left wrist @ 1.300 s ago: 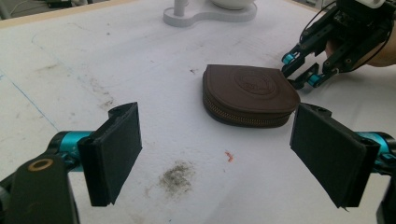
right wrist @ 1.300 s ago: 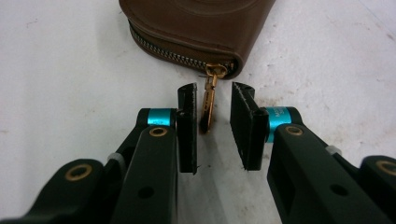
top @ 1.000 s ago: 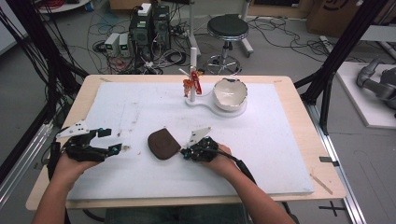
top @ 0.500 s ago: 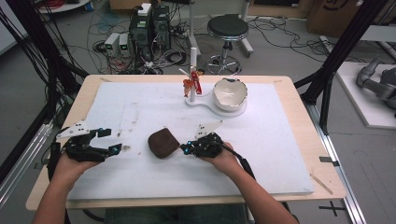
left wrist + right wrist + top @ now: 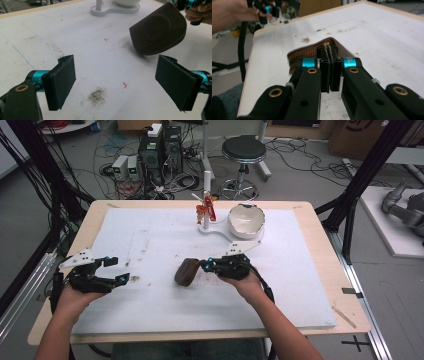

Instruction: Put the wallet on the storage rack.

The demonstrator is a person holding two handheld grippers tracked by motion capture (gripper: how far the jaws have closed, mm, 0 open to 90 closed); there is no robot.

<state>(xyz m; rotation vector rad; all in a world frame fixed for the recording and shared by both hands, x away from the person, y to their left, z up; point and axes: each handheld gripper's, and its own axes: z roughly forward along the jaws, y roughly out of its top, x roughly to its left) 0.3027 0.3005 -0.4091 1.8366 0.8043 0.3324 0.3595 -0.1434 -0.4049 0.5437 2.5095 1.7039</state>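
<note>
Two grippers work above the white counter (image 5: 150, 240). Right gripper (image 5: 204, 265): its fingers (image 5: 329, 67) are pressed together on the near edge of the brown pouch (image 5: 186, 272), tilting it up off the counter, probably to lift or turn it. Left gripper (image 5: 119, 270): fingers (image 5: 61, 81) spread wide, clasping nothing, held well apart from the pouch, seemingly waiting to assist. The pouch sits near the counter's middle; it is dark brown, half-round, suede-like, with faint concentric rings on its face (image 5: 157, 31) and a ribbed tan edge (image 5: 308, 53).
</note>
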